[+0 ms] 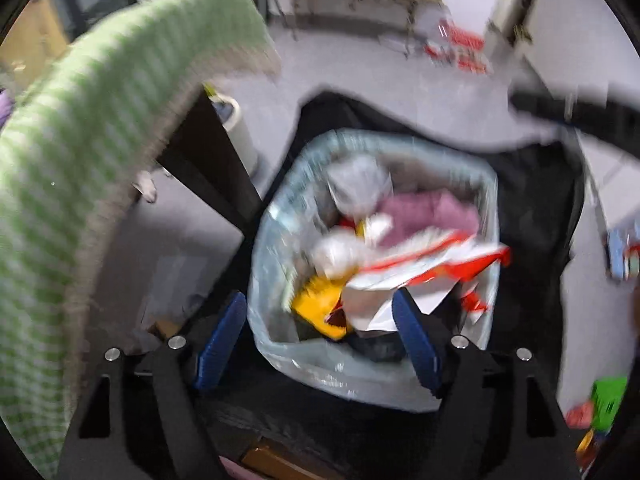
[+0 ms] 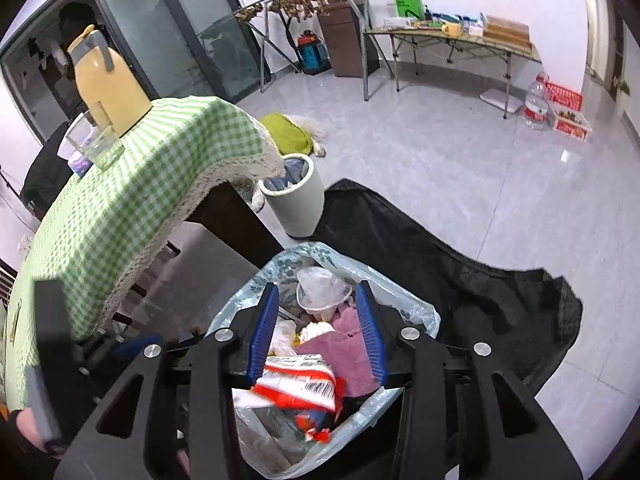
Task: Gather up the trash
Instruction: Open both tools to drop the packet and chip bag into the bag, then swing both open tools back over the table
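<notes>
Your left gripper (image 1: 320, 336) hangs over the trash bag (image 1: 280, 240) with its jaws wide and nothing between the pads; your right gripper (image 2: 318, 332) stands half open above the same bag, also empty. A red-and-white wrapper (image 2: 300, 388) lies on top of the pile with purple paper (image 2: 344, 348) beside it. The bag looks nearly full; what trash remains elsewhere isn't visible. The wrapper's print is too blurred to read.

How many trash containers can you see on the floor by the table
2. The clear trash bag full of wrappers sits on a black sheet right below the grippers. A small white bin stands beyond it, by the table's corner. Others may be out of view.
</notes>
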Available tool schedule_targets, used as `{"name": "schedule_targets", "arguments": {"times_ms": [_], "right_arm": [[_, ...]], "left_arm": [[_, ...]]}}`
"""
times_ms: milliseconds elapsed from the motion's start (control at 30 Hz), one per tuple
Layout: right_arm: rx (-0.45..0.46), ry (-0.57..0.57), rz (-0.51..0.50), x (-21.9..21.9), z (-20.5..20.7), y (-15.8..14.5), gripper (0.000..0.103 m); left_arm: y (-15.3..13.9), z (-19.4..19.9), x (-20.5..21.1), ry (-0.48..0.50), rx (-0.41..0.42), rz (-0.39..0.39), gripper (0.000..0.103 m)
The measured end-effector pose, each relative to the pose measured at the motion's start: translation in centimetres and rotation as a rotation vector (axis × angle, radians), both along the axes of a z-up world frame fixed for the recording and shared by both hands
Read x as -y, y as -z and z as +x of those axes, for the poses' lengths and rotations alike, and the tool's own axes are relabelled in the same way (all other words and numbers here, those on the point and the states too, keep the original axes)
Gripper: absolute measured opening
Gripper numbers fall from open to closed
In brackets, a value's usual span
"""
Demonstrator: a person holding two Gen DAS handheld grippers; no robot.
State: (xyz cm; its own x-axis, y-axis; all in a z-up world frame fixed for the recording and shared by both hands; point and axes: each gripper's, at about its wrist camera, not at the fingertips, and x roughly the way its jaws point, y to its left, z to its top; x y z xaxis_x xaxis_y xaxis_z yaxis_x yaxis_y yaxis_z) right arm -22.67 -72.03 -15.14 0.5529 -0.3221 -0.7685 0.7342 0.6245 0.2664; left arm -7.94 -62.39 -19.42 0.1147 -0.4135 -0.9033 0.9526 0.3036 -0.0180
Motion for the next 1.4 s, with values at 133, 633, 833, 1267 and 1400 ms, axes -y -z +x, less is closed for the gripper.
{"name": "schedule_targets", "arguments": {"times_ms": [133,633,833,1267,1400], "right_arm": [[0.015,-0.016,-0.059,-1.1,0.7,-2.6,0.044],[0.112,-0.109,-0.279,-6.8,4.4,-13.3,0.053],[0.186,-0.288,-0.368,-13.4,11.8,-17.1,0.068],[0.204,-0.686,-0.474,-29.5,31.8,-19.2,0.076],[0.151,-0.824,-0.443,-34.9,36.5,-16.4,0.076]], "left_arm": [[-5.6,1.8,-1.4,-0.091,-0.014,-0.148,0.086],[-22.5,6.2,-16.1,-0.119,0.170,-0.528,0.096],[-24.8,14.1,-27.7,-0.394,0.229,-0.620,0.096],[-17.9,28.6,-49.7,-0.897,0.239,-0.411,0.096],[-15.9,32.2,-54.7,-0.997,0.185,-0.369,0.096]]}}
